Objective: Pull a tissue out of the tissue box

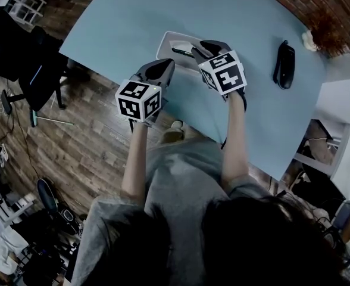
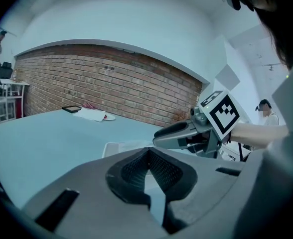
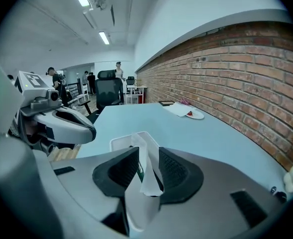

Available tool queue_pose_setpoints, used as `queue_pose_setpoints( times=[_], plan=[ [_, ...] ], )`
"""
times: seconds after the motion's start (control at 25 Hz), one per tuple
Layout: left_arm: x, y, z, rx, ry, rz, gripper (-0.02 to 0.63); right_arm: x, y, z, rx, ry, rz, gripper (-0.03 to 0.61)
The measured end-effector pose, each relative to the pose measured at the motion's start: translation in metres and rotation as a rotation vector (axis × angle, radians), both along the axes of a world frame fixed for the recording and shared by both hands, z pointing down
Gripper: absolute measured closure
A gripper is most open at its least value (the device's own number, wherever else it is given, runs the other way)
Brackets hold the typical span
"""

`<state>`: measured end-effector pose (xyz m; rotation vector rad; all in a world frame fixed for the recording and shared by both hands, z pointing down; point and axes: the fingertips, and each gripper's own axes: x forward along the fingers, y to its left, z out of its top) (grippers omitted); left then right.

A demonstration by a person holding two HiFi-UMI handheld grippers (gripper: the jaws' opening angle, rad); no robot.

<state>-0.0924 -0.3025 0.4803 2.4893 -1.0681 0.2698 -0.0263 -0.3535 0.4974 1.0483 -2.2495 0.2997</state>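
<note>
A white tissue box point(image 1: 176, 47) sits on the blue table point(image 1: 133, 16) near its front edge. In the right gripper view a white tissue point(image 3: 149, 176) stands up from the box point(image 3: 120, 142) between the jaws of my right gripper point(image 3: 147, 156). Those jaws stand apart, open, and the tissue hangs loosely in the gap. From above, the right gripper point(image 1: 206, 47) is over the box's right end. My left gripper point(image 1: 163, 69) hovers just left of the box with its tips together, shut and empty. In its own view the left gripper point(image 2: 147, 152) faces the box point(image 2: 117, 147).
A black case point(image 1: 284, 64) lies on the table to the right. At the far end are a plate with paper point(image 3: 192, 114) and a dark tablet point(image 2: 72, 109). A brick wall point(image 3: 246, 78) runs along the table. An office chair point(image 3: 109, 91) and people stand beyond.
</note>
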Motion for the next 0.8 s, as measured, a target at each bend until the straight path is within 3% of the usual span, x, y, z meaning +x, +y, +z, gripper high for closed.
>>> queue_pose_setpoints(
  times=[0.6, 0.8],
  plan=[
    [-0.008, -0.011, 0.014, -0.039, -0.006, -0.073, 0.611, -0.007, -0.011, 0.034, -0.092, 0.047, -0.073, 0.474],
    [-0.012, -0.014, 0.017, -0.048, -0.007, -0.086, 0.611, -0.01, -0.009, 0.039, -0.113, 0.083, -0.12, 0.562]
  ],
)
